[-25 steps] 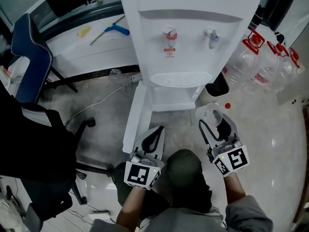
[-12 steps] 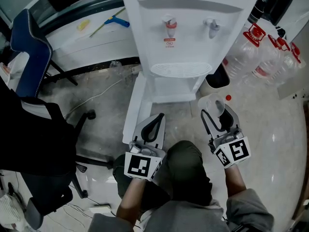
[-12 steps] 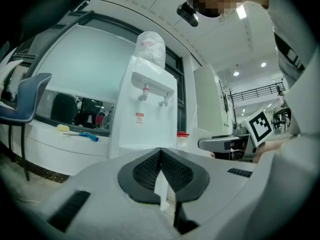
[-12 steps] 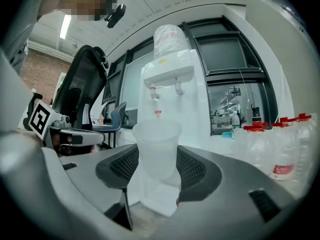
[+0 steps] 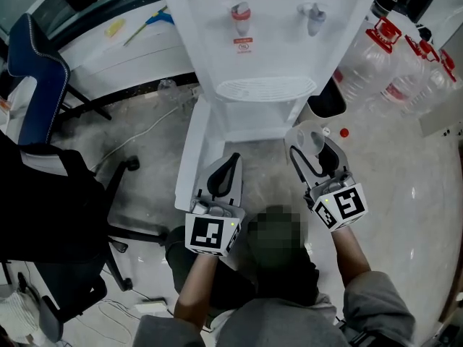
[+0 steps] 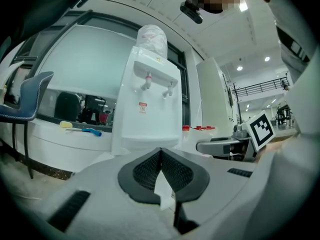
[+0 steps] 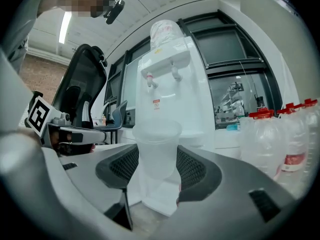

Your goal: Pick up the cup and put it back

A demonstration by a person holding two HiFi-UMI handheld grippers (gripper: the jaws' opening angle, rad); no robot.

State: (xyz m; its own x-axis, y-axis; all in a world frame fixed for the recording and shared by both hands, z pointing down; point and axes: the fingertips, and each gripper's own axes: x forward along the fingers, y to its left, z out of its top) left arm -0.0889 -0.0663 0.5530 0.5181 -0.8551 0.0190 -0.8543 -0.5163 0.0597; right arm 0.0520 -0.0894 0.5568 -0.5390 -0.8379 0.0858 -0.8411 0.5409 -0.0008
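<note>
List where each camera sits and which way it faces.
Head view: on the person's head, looking steeply down at the water dispenser; shows both forearms, the shut left tool and the right tool gripping a clear cup.
Left gripper view: on the left tool, looking along its closed jaws toward the dispenser; the right tool shows at right.
Right gripper view: on the right tool, looking past the cup at the dispenser; the left tool shows at left.
Shared: all three see the dispenser.
</note>
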